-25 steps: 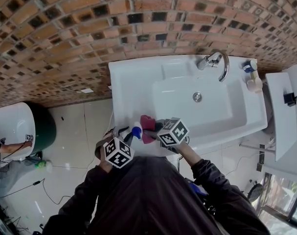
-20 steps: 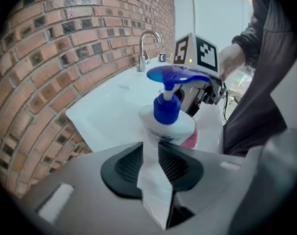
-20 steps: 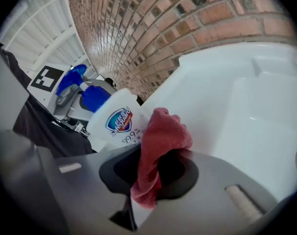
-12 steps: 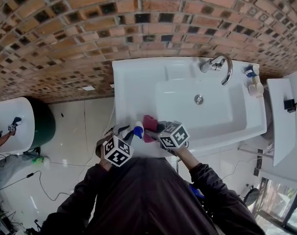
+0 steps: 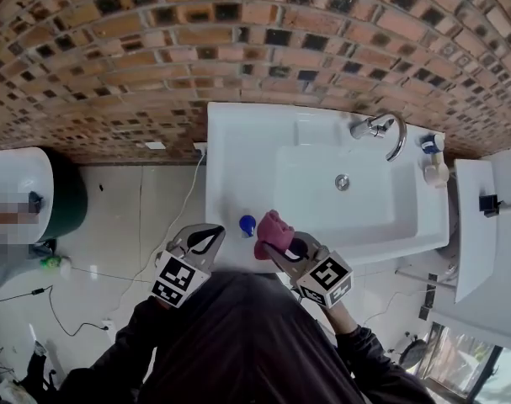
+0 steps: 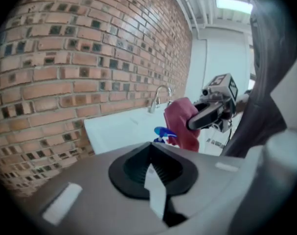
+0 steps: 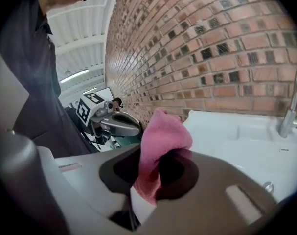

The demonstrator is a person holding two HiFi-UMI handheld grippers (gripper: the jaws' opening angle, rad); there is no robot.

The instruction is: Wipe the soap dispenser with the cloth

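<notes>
On the left deck of the sink (image 5: 238,141), near its front edge, the blue-topped soap dispenser (image 5: 247,224) is seen standing free. Just beside it the pink cloth (image 5: 274,230) is pinched firmly in the right gripper (image 5: 282,247), bunched forward so that a padded face can be presented for wiping. The left gripper (image 5: 215,232) is held clear, jaws closed on nothing, so the bottle is judged unsteadied.
</notes>
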